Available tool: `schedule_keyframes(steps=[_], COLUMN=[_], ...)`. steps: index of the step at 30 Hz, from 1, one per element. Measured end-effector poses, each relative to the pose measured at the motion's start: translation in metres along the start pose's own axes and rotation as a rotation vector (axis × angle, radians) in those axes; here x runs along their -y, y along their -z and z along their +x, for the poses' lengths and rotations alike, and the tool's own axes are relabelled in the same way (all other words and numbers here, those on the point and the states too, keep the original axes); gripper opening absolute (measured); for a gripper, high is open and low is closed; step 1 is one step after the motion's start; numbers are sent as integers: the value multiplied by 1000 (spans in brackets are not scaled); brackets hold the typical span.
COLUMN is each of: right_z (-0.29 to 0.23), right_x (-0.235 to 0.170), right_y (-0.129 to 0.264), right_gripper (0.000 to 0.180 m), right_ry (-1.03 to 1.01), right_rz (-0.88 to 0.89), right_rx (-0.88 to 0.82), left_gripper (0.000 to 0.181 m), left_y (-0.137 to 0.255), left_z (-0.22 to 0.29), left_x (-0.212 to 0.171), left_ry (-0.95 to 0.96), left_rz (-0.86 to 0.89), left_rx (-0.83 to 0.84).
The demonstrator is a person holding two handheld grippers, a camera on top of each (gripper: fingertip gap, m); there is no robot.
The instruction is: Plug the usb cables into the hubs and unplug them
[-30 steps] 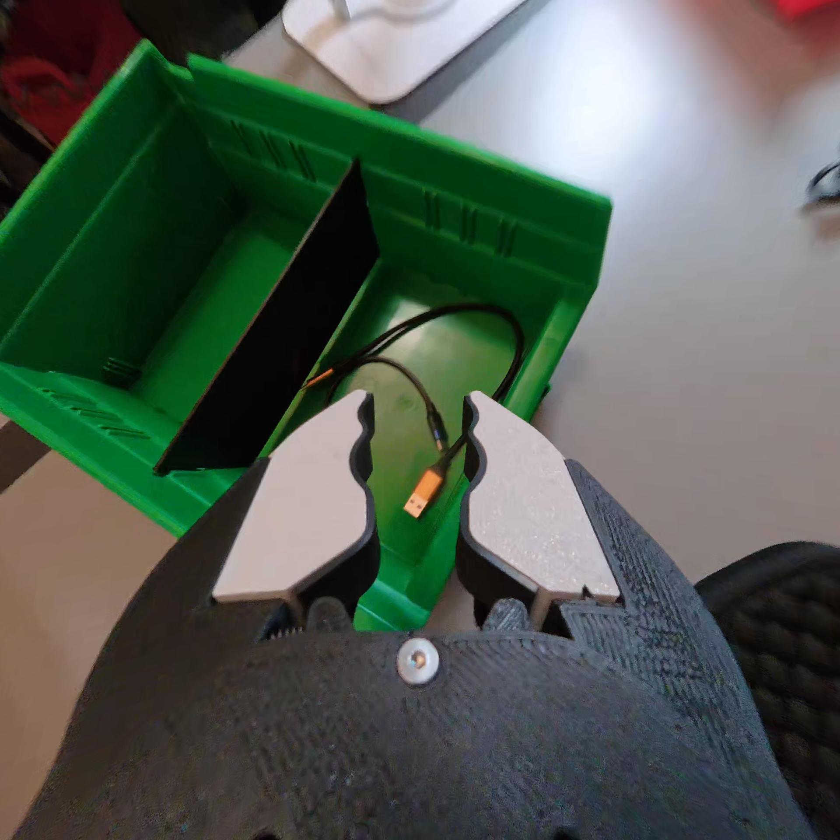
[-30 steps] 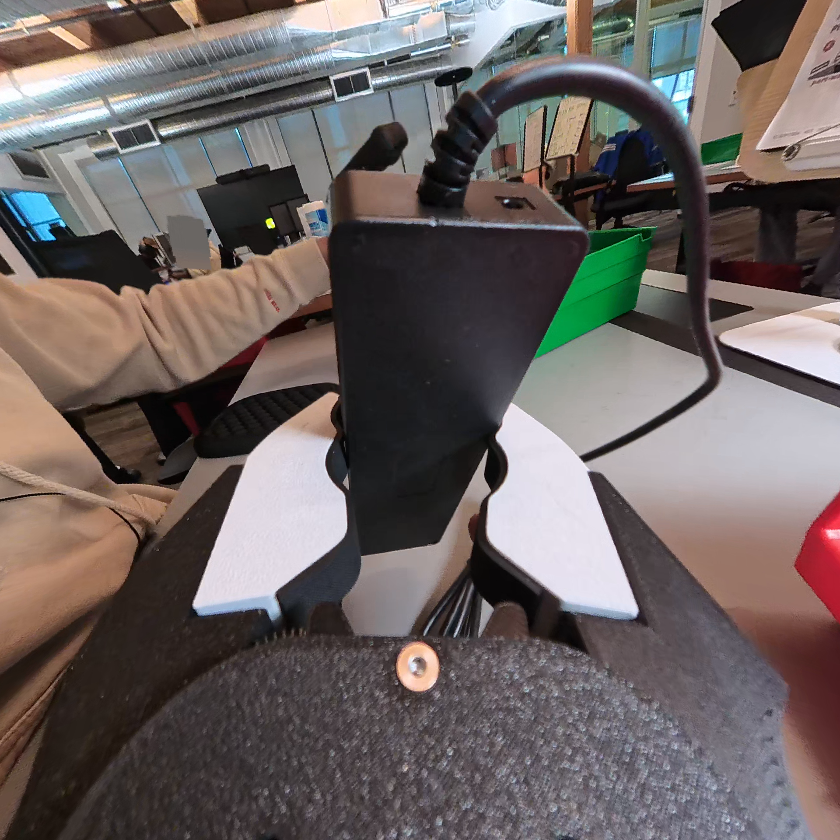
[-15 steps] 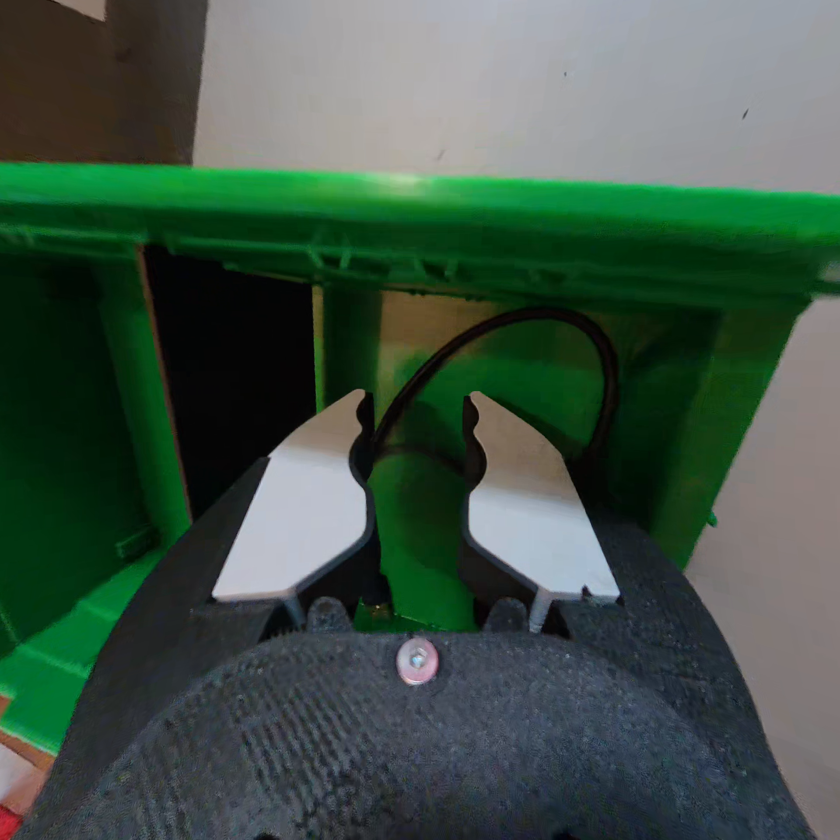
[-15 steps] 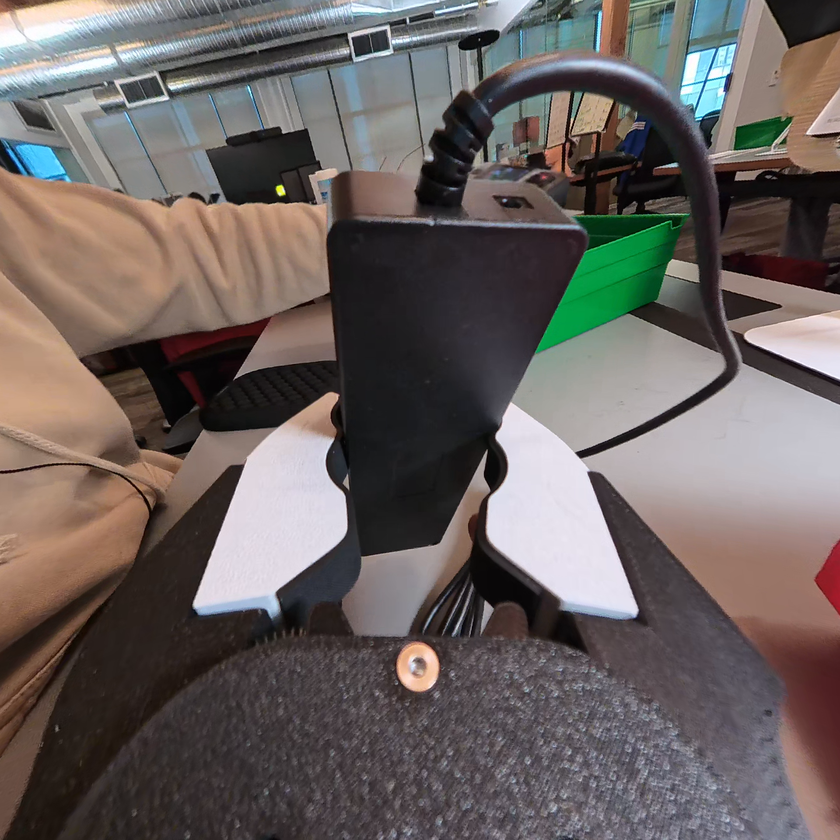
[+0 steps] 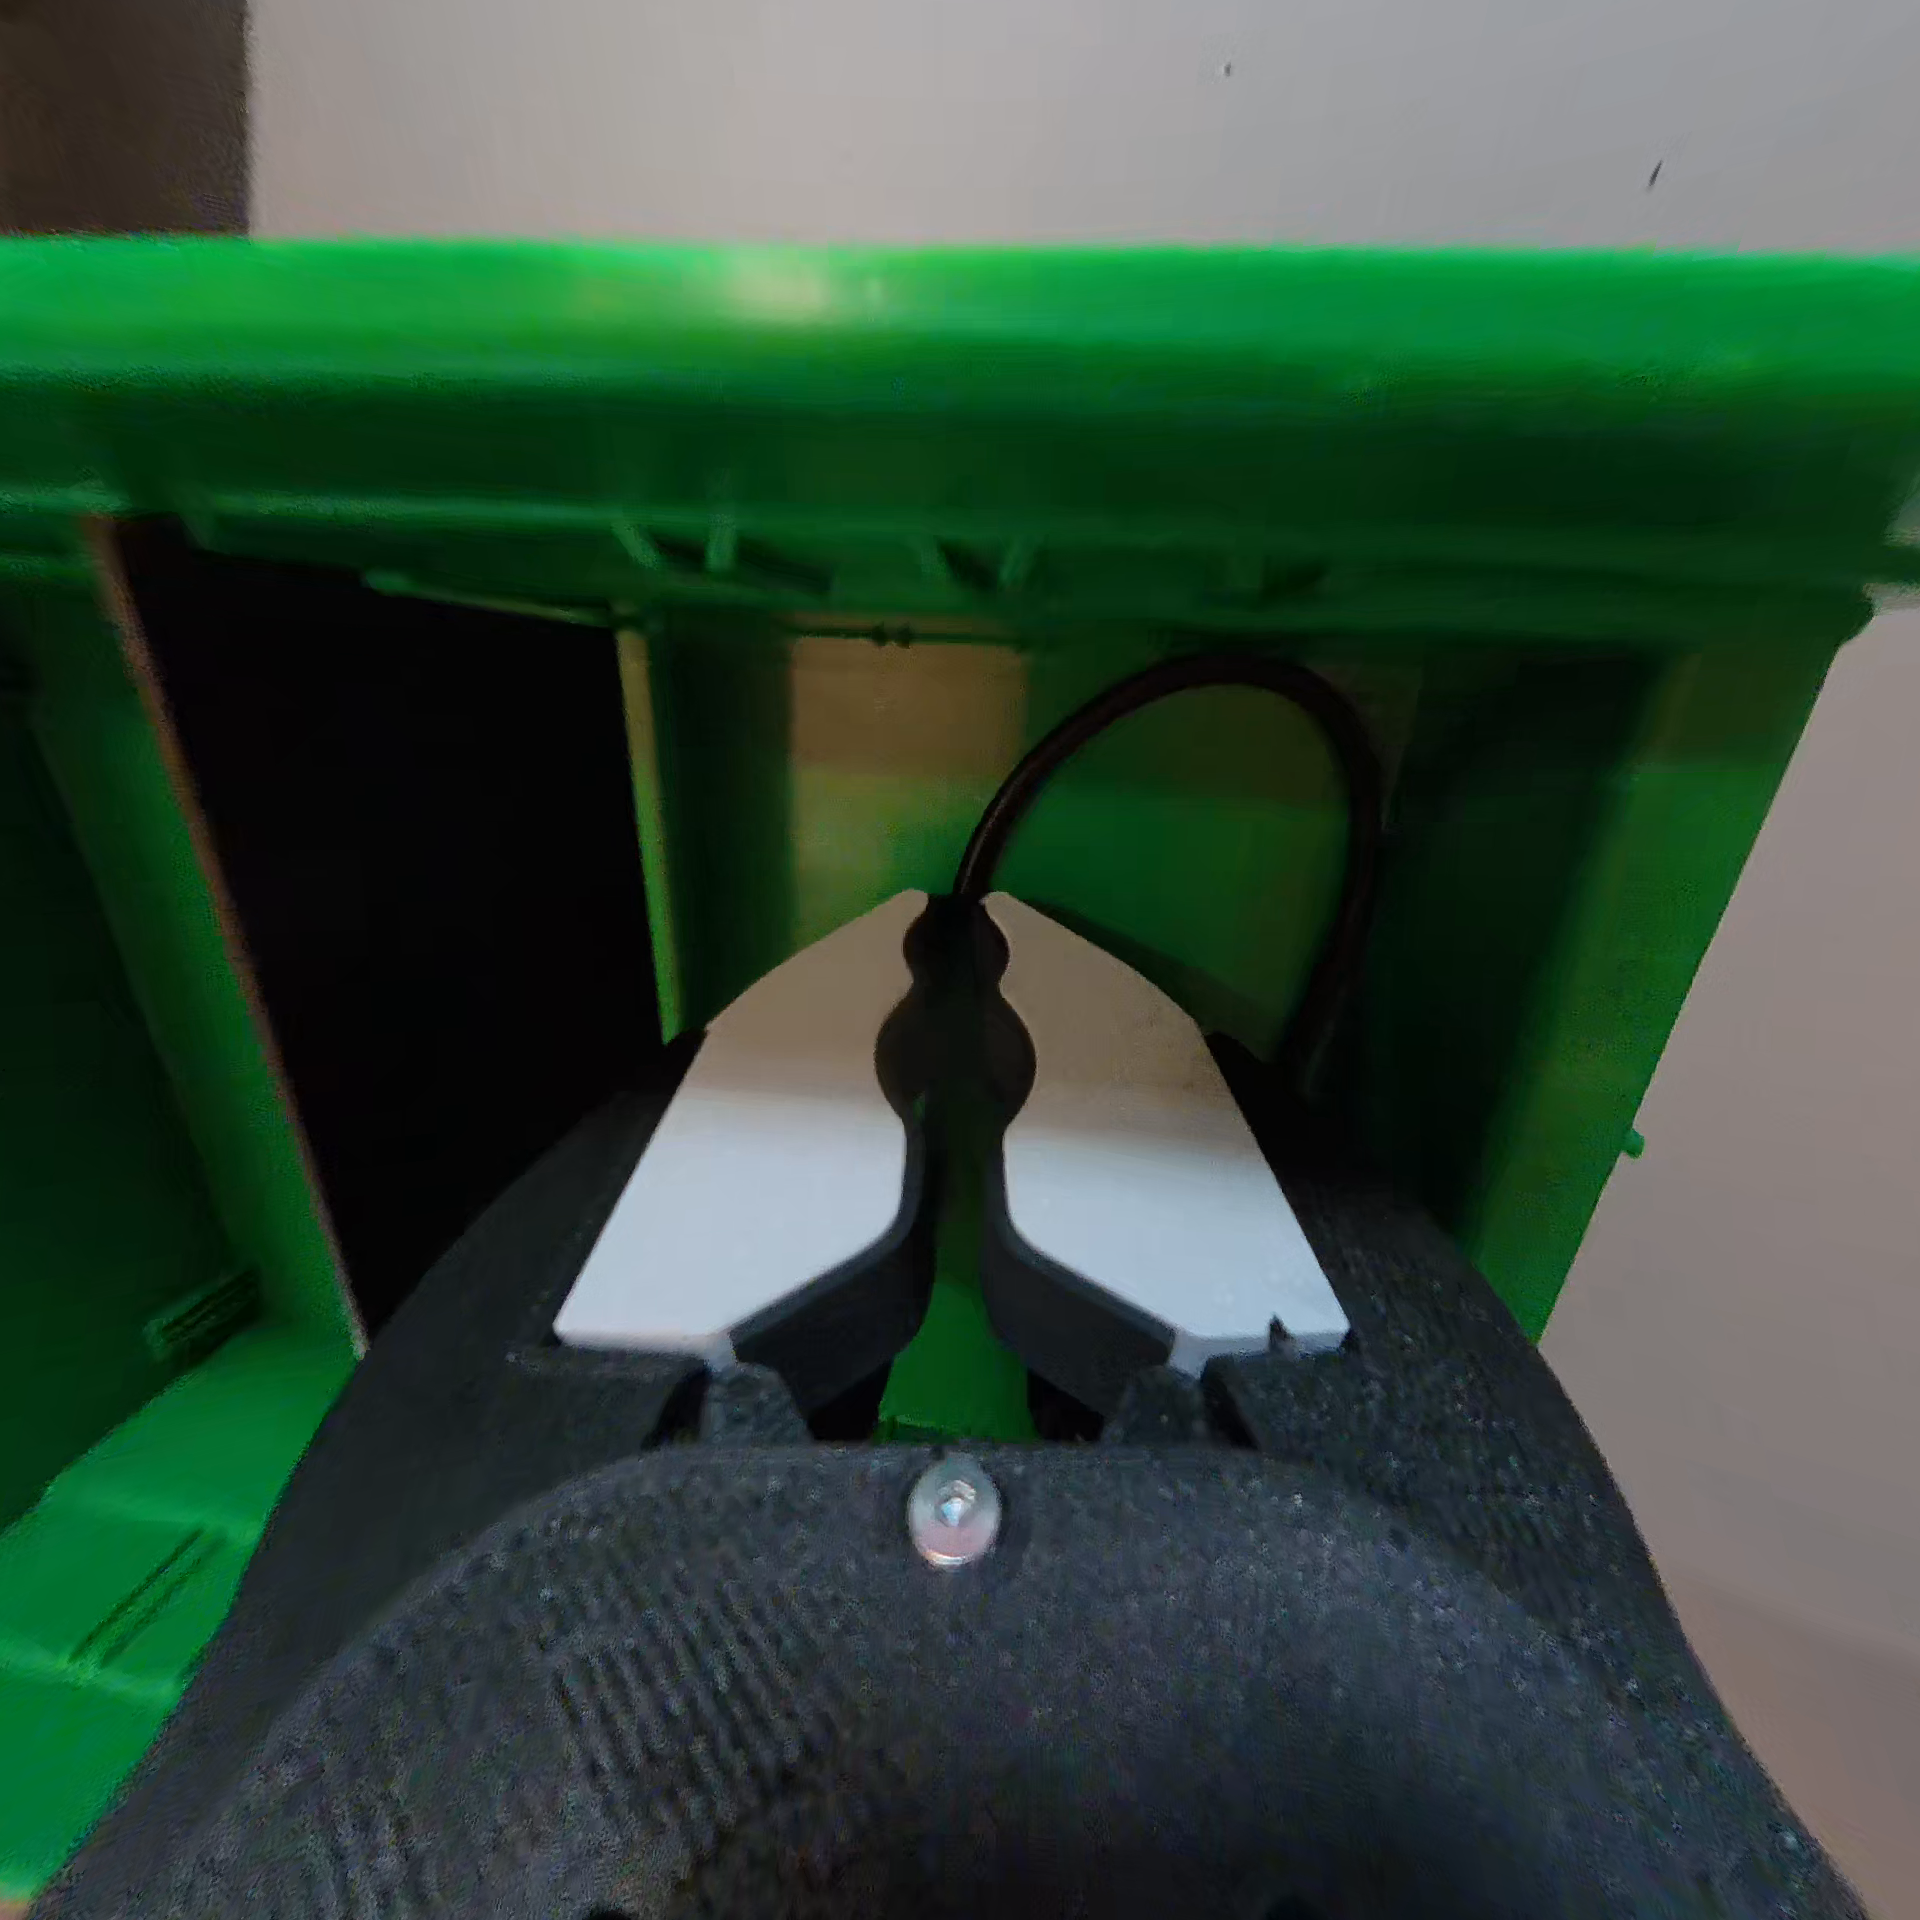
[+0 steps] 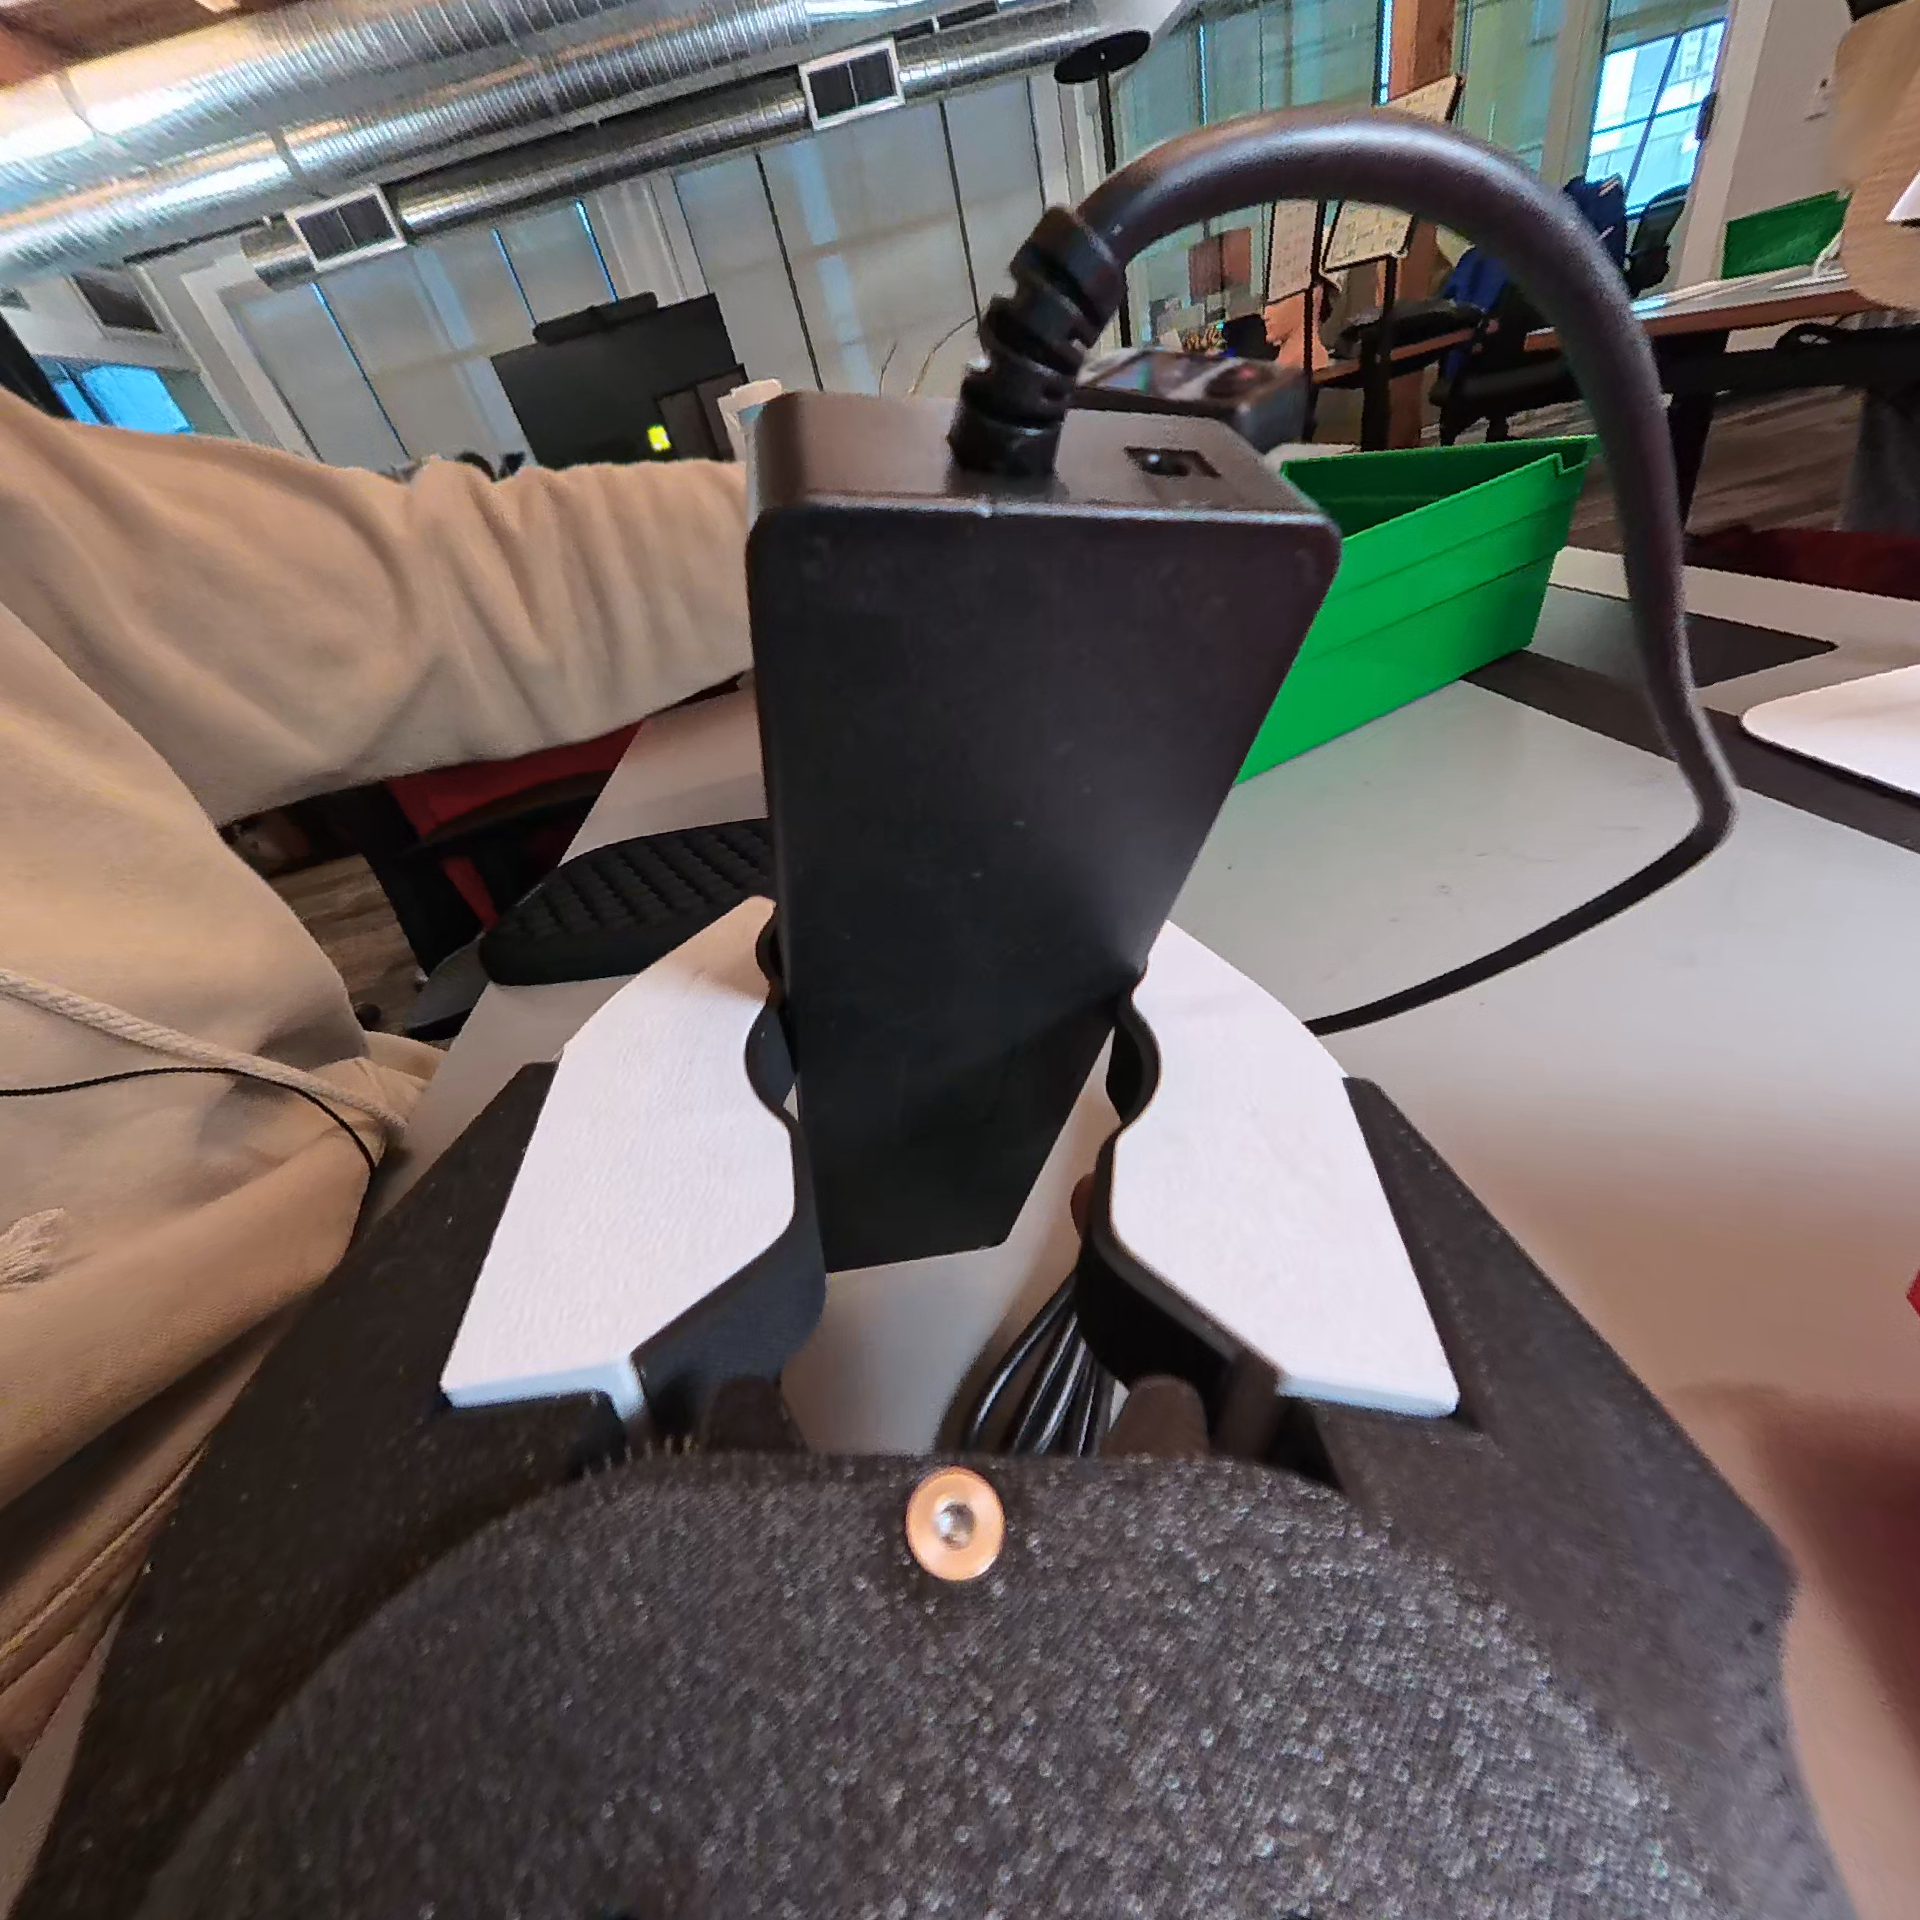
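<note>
The bench (image 6: 1455, 883) has a pale grey top crossed by a dark band along its far right side. On it, at the far side, stands a green bin (image 6: 1434, 603), its long wall facing the camera. A black cord (image 6: 1507, 935) trails across the bench surface to the right. At the far right edge lies a white flat plate (image 6: 1849, 727) with a rounded corner. In the left wrist view the same green bin (image 5: 935, 343) rests on the pale bench (image 5: 1039, 104).
</note>
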State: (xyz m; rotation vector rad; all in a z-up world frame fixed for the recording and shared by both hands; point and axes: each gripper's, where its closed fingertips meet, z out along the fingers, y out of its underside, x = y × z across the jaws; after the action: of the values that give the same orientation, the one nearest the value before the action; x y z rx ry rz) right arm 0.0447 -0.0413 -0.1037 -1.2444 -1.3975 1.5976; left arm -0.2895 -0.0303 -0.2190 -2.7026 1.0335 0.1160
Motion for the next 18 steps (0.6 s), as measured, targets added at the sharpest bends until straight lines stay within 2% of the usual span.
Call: schedule_keyframes(steps=[4, 8, 13, 16, 18], right_z=[2, 0, -1, -1, 0], right_x=[1, 4, 6, 6, 8], right_y=[0, 0, 0, 0, 1], right_gripper=[59, 59, 59, 59, 59], right_ry=[-10, -19, -7, -1, -3], right_rz=[9, 24, 33, 34, 42], right_rx=[-2, 8, 5, 1, 0], left_gripper=[4, 4, 4, 4, 4], left_y=[49, 124, 220, 249, 248], left_z=[-14, -35, -34, -5, 23], left_x=[2, 7, 37, 62, 75], left_ry=[74, 128, 179, 207, 264], left_rz=[122, 236, 446, 551, 566], left_rx=[133, 337, 566, 525, 426])
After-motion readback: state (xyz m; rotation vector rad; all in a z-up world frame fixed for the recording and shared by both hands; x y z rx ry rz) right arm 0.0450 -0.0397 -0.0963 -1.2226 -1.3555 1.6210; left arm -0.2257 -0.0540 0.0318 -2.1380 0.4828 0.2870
